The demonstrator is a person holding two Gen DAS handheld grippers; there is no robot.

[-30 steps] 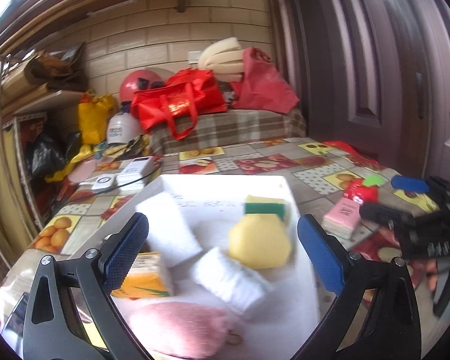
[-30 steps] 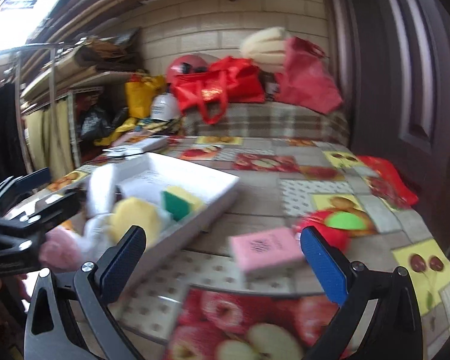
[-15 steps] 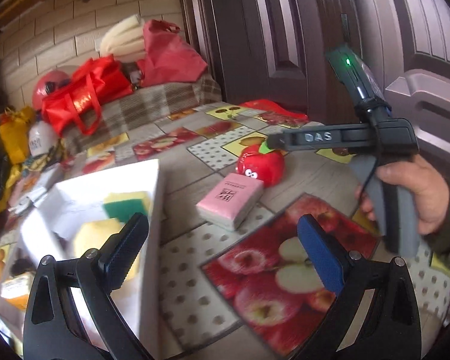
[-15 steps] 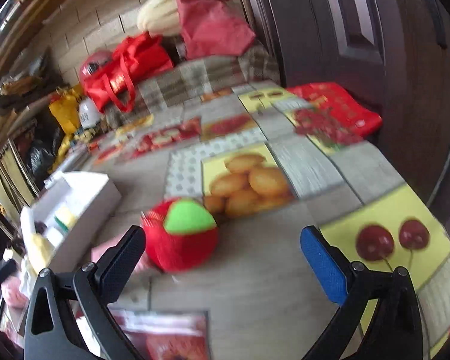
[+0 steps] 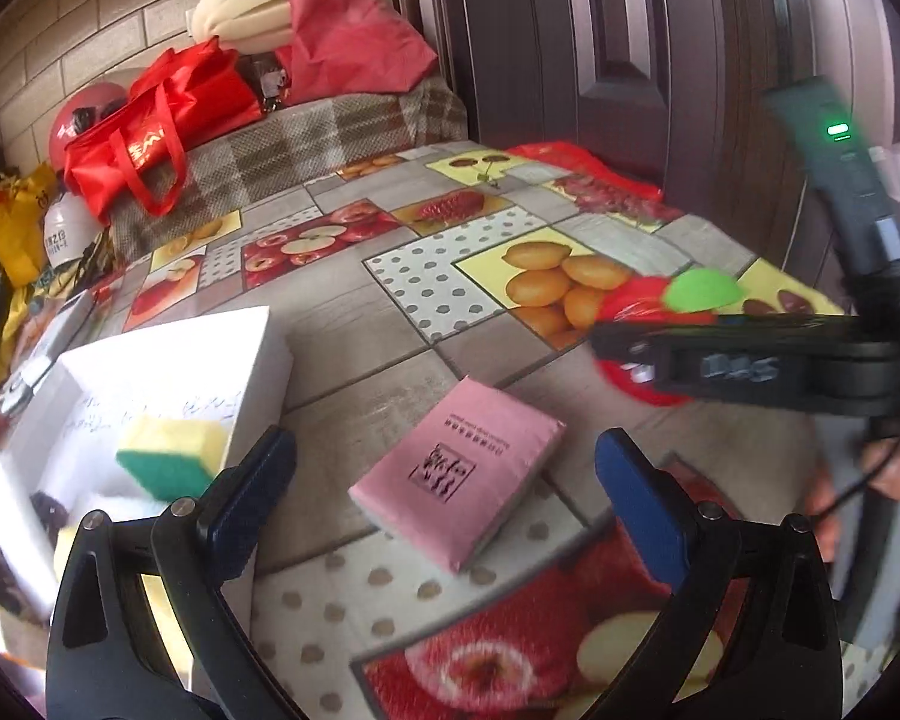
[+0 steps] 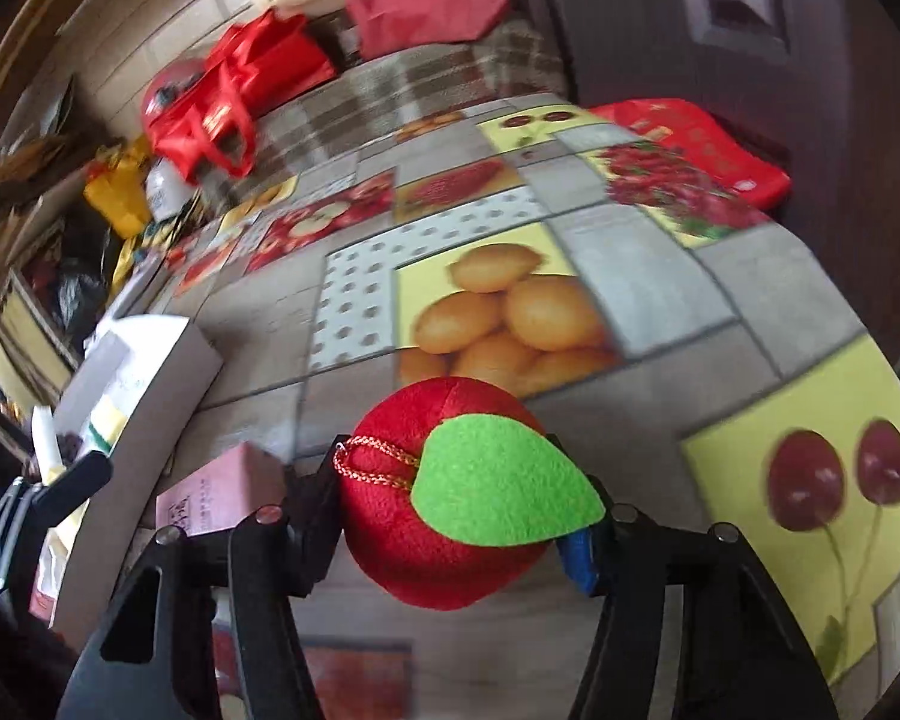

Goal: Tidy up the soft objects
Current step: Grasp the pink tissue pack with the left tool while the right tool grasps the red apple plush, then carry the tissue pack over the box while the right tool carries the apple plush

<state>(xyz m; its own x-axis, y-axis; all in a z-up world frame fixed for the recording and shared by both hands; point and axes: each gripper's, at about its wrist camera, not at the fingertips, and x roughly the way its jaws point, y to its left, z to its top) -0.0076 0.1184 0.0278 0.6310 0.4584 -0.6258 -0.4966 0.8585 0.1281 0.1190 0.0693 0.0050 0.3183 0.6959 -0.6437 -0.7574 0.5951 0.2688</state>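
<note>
A red plush apple [image 6: 450, 498] with a green felt leaf sits between the fingers of my right gripper [image 6: 453, 534], which is shut on it just above the tablecloth. It also shows in the left wrist view [image 5: 660, 306], behind the right gripper's body. A pink tissue pack [image 5: 459, 474] lies on the table in front of my left gripper [image 5: 444, 486], which is open and empty. A white box [image 5: 252, 348] at the left holds a yellow-green sponge [image 5: 171, 456] and other soft items.
The table carries a fruit-print cloth [image 5: 426, 276]. A red flat bag [image 6: 696, 144] lies at the far right edge. Red bags [image 5: 162, 120], a helmet and a yellow bag are piled at the back. A dark door stands to the right.
My right gripper has moved onto the plush apple and closed on it. My left gripper has swung right from the box toward the pink tissue pack.
</note>
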